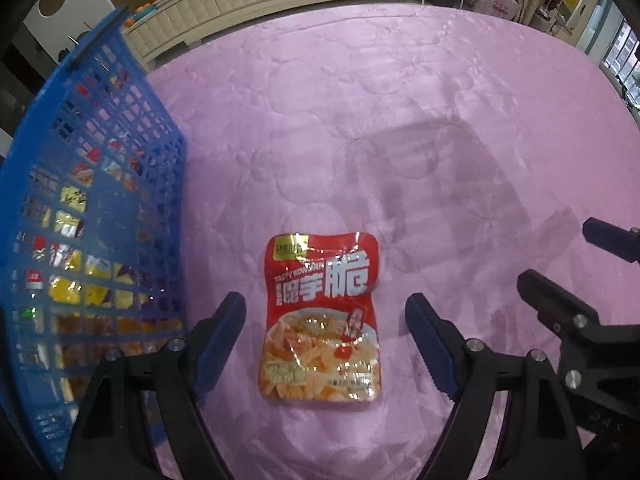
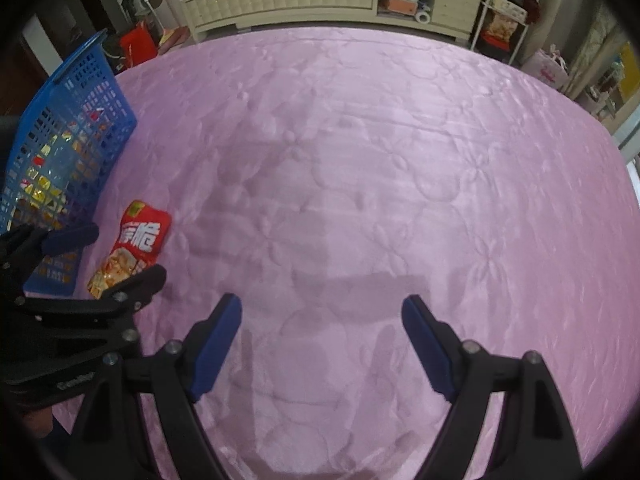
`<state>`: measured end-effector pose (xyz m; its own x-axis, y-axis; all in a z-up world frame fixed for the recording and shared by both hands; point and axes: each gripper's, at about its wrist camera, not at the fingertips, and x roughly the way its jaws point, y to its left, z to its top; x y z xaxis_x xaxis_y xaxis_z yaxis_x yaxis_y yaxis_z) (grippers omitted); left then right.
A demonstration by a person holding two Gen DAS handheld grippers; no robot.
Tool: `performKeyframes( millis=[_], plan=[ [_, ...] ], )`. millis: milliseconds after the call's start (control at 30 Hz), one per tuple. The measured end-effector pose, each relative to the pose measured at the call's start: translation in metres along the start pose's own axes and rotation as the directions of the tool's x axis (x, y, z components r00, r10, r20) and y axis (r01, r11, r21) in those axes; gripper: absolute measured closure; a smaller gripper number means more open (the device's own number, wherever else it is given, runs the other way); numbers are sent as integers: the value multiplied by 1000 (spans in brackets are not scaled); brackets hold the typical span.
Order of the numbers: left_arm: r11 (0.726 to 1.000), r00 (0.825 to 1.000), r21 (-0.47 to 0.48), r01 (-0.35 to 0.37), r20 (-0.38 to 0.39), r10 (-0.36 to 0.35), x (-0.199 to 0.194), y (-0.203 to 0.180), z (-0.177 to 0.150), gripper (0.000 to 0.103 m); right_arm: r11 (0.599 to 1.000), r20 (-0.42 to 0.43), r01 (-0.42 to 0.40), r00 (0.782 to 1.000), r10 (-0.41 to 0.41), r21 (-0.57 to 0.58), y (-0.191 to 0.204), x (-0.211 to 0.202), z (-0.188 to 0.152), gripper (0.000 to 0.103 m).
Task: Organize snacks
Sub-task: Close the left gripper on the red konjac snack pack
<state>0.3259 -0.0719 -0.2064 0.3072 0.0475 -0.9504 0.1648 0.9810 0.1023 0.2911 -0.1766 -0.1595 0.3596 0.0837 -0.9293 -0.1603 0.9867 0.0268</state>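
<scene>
Left wrist view: a glossy red snack pouch (image 1: 320,322) with white lettering and a food photo lies flat on the pink quilt (image 1: 400,120), between the spread fingers of the left gripper (image 1: 325,308), beside the blue basket (image 1: 132,184). Right wrist view: the right gripper (image 2: 322,310) gapes, holding nothing, over bare quilt, with the pouch well to its left.

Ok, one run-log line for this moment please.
left gripper: open, over red packet | right gripper: open, empty | packet: flat on pink cover, beside blue basket | basket: holds snacks
</scene>
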Motion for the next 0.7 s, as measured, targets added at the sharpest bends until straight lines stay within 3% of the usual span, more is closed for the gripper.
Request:
performKeyframes(
  millis=[233,333,367,433,500,600,700],
  plan=[
    [994,995,-60,96,-20,-98,17,19,5,23,1000,15,-14,1000,14,1,-2,1,8,18],
    [993,995,-60,102,-18,-103,13,24,0,37,1000,15,-12,1000,12,0,-5,2,10,18],
    [993,994,-55,103,-20,-104,11,23,-1,49,1000,18,-14,1000,14,2,-6,2,13,18],
    [993,993,-53,109,-29,-111,4,23,-6,57,1000,23,-22,1000,22,11,-8,3,14,18],
    [994,994,-47,103,-22,-104,1,23,-9,71,999,17,-37,999,36,20,-10,5,14,18],
    [994,994,-37,105,-21,-106,-2,15,-11,73,999,9,-46,999,46,22,-9,7,9,18],
    [984,986,-59,167,-11,-168,-5,15,-17,73,999,6,-44,999,44,17,-3,7,3,18]
  ],
)
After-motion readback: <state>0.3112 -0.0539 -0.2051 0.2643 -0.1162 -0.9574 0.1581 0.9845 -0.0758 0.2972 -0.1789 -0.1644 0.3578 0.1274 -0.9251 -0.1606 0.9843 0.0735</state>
